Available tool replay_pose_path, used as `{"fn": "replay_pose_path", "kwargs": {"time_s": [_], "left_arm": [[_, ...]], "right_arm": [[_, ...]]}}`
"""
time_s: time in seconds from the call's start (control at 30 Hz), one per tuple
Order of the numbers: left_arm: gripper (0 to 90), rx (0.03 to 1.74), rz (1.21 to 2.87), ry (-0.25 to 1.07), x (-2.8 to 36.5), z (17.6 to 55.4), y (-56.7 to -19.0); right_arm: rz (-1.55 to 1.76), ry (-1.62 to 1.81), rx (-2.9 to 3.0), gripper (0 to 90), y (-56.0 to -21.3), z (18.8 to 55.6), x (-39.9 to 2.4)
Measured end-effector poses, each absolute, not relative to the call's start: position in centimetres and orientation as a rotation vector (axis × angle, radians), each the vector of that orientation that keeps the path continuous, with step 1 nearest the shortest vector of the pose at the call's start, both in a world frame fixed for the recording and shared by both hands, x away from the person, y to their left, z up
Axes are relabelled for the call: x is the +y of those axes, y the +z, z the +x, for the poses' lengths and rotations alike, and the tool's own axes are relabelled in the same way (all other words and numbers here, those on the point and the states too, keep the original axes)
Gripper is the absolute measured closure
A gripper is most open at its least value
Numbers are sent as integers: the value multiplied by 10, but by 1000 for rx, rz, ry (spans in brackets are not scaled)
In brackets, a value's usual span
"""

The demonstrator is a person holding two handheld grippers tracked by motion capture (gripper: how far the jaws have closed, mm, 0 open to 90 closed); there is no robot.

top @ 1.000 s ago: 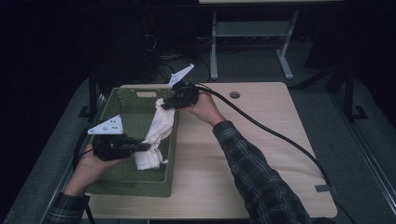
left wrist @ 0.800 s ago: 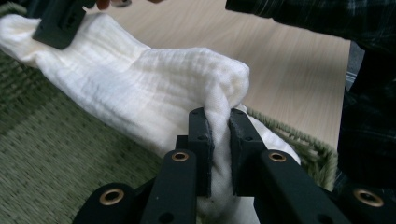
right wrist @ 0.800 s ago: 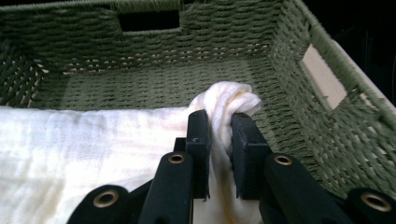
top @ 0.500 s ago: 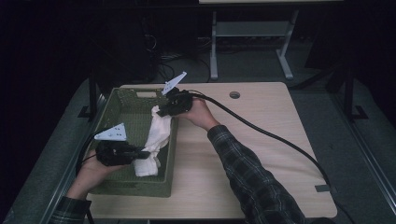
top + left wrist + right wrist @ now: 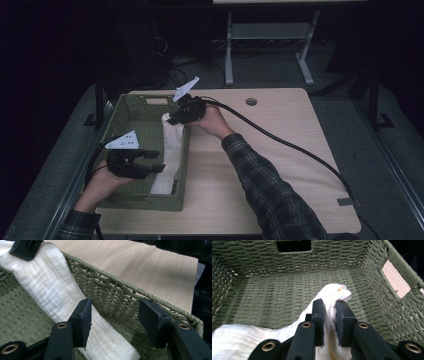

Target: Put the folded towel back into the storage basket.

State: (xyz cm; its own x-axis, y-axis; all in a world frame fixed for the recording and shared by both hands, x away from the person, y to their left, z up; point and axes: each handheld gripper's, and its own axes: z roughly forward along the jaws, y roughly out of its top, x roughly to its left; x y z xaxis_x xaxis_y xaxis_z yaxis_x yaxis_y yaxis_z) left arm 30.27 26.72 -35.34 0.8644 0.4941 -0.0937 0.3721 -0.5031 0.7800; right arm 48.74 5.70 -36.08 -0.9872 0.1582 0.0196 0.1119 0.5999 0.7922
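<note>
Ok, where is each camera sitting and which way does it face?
High view: above the table's near edge, facing forward and down; both forearms, left gripper, right gripper.
Left gripper view: on it, facing the basket wall; open fingers beside the towel.
Right gripper view: looking into the basket; fingers clamp the towel.
Shared: towel, basket.

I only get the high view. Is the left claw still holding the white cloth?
Observer: No. The left gripper has just been opening; the white cloth lies beside one jaw, unpinched.
Operator: And the right claw?
Observer: The right gripper is shut on the cloth's bunched end.
Operator: What's on the basket's far wall?
Observer: The green woven basket has a rectangular handle hole there.
</note>
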Motion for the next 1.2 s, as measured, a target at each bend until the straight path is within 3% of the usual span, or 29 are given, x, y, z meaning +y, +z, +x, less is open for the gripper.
{"fn": "replay_pose_path", "kwargs": {"time_s": [0.3,0.4,0.43,0.47,0.7,1.2], "left_arm": [[439,626,2144,176,265,305,-355],[433,636,2135,180,267,305,-354],[431,636,2135,180,267,305,-354],[429,646,2126,180,267,305,-354],[406,662,2100,179,264,311,-350],[364,650,2103,197,216,328,-338]], "right_arm": [[212,1355,2730,766,-359,496,65],[254,1357,2672,588,-358,499,63],[254,1357,2672,588,-358,499,63],[292,1381,2675,531,-356,501,60],[304,1373,2669,452,-343,498,45],[364,1379,2647,402,-329,496,-22]]}}
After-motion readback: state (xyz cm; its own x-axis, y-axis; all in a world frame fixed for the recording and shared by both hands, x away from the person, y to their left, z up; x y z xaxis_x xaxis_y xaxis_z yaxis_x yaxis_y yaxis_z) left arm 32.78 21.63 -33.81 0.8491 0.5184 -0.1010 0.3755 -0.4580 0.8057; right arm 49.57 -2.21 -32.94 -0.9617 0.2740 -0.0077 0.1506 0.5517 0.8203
